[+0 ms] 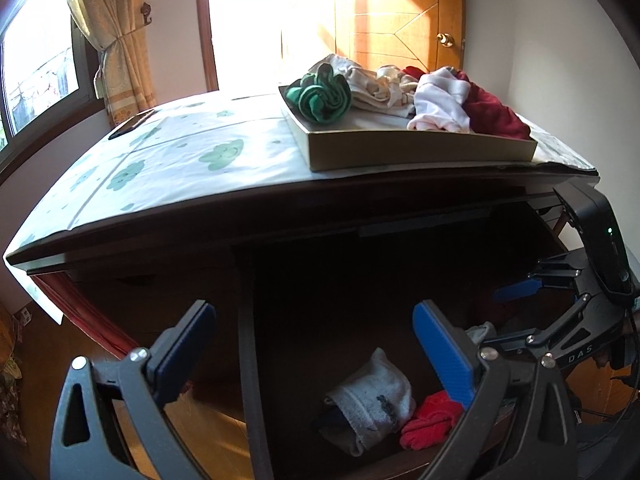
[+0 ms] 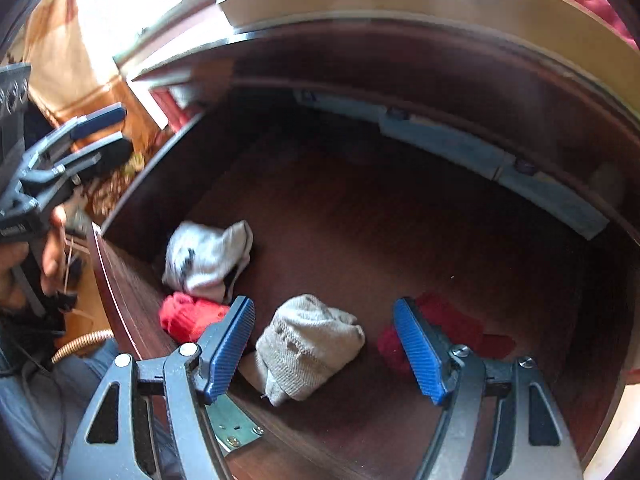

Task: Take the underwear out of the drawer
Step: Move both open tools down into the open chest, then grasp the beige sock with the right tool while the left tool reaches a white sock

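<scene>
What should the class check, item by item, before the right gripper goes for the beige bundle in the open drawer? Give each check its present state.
1. Drawer open enough to reach in: ok.
2. Right gripper open and empty: ok.
3. Beige bundle lies between the right gripper's fingers: ok in this view; height above it cannot tell.
4. Neighbours clear of the grasp: the bright red piece lies beside the left finger, the dark red piece partly behind the right finger: cannot tell.
5. Left gripper out of the way: ok, open, outside the drawer front.
6. Room in the tray on top: ok, bare floor by its front wall.
</scene>
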Available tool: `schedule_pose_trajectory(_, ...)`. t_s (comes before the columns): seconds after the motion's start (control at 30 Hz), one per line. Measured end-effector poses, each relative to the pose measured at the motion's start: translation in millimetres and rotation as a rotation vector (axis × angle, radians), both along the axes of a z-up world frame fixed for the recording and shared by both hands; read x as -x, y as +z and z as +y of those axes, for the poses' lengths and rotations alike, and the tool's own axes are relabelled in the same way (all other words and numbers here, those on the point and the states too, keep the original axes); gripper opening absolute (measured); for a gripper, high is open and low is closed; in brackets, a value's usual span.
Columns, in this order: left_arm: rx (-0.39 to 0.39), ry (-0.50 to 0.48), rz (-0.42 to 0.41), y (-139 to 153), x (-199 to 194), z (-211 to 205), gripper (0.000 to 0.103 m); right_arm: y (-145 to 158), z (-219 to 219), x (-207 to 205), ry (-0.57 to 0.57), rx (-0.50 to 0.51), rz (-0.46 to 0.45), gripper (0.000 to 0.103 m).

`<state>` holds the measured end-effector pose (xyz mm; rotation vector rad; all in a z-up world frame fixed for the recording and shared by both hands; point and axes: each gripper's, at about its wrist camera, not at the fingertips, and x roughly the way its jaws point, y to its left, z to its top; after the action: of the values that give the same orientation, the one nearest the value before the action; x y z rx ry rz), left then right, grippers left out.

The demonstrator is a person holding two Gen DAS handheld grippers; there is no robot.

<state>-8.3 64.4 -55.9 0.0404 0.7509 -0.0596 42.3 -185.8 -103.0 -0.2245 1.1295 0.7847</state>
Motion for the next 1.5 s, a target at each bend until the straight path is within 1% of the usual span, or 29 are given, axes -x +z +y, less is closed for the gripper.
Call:
schedule_pose_trajectory(0.17, -0.006, -0.016, 0.013, -3, -1, -5, 0.101, -11, 12, -1, 0.066, 0.049, 0.038, 0.074)
schedule_pose_trajectory(0.2, -0.008, -0.018, 0.014, -3, -1, -6, 0.101, -13, 15, -1, 0.079, 0.060, 0.045, 0.070)
schedule_pose_trajectory(0.27, -0.010, -0.023, 0.017, -4, -1, -8, 0.101, -17, 22, -2, 0.106, 0.089, 0.046, 0.068)
schedule_pose_trajectory(0.33, -0.012, -0.029, 0.022, -5, -1, -9, 0.101, -22, 26, -3, 0.127, 0.106, 0.071, 0.065)
schedule_pose_trajectory(0.37, -0.014, -0.030, 0.024, -6, -1, -9, 0.101, -25, 28, -4, 0.138, 0.111, 0.087, 0.061)
schedule_pose_trajectory(0.53, -0.013, -0.036, 0.042, -11, -3, -11, 0.101, -37, 37, -9, 0.163, 0.100, 0.164, 0.060)
schedule_pose_trajectory(0.63, -0.014, -0.039, 0.054, -15, -5, -12, 0.101, -43, 39, -10, 0.182, 0.077, 0.197, 0.052)
schedule_pose_trajectory(0.67, -0.015, -0.042, 0.057, -16, -5, -13, 0.101, -43, 40, -10, 0.186, 0.073, 0.192, 0.040)
schedule_pose_trajectory(0.7, -0.017, -0.044, 0.061, -17, -5, -14, 0.101, -44, 41, -7, 0.194, 0.090, 0.176, 0.034)
schedule_pose_trajectory(0.8, -0.018, -0.049, 0.071, -20, -7, -16, 0.101, -42, 44, -1, 0.204, 0.084, 0.132, 0.029)
schedule_pose_trajectory(0.9, -0.018, -0.068, 0.084, -22, -8, -19, 0.101, -35, 41, 6, 0.196, 0.063, 0.078, 0.028)
schedule_pose_trajectory(1.03, -0.024, -0.095, 0.108, -25, -12, -23, 0.101, -24, 26, 1, 0.145, -0.015, 0.040, 0.028)
schedule_pose_trajectory(1.2, -0.059, -0.155, 0.183, -31, -22, -33, 0.101, -17, 8, 1, 0.094, -0.053, -0.003, 0.028)
schedule_pose_trajectory(1.23, -0.064, -0.168, 0.199, -32, -24, -35, 0.101, -16, 3, -8, 0.085, -0.062, -0.006, 0.028)
schedule_pose_trajectory(1.3, -0.079, -0.204, 0.240, -36, -27, -41, 0.101, -13, -7, -11, 0.065, -0.078, -0.019, 0.028)
schedule_pose_trajectory(1.4, -0.136, -0.232, 0.285, -45, -31, -49, 0.098, -10, -16, -14, 0.040, -0.108, -0.018, 0.028)
schedule_pose_trajectory(1.43, -0.153, -0.240, 0.298, -47, -33, -51, 0.096, -8, -18, -15, 0.038, -0.120, -0.017, 0.028)
schedule_pose_trajectory(1.5, -0.160, -0.249, 0.327, -53, -37, -54, 0.092, -7, -18, -16, 0.042, -0.128, -0.019, 0.028)
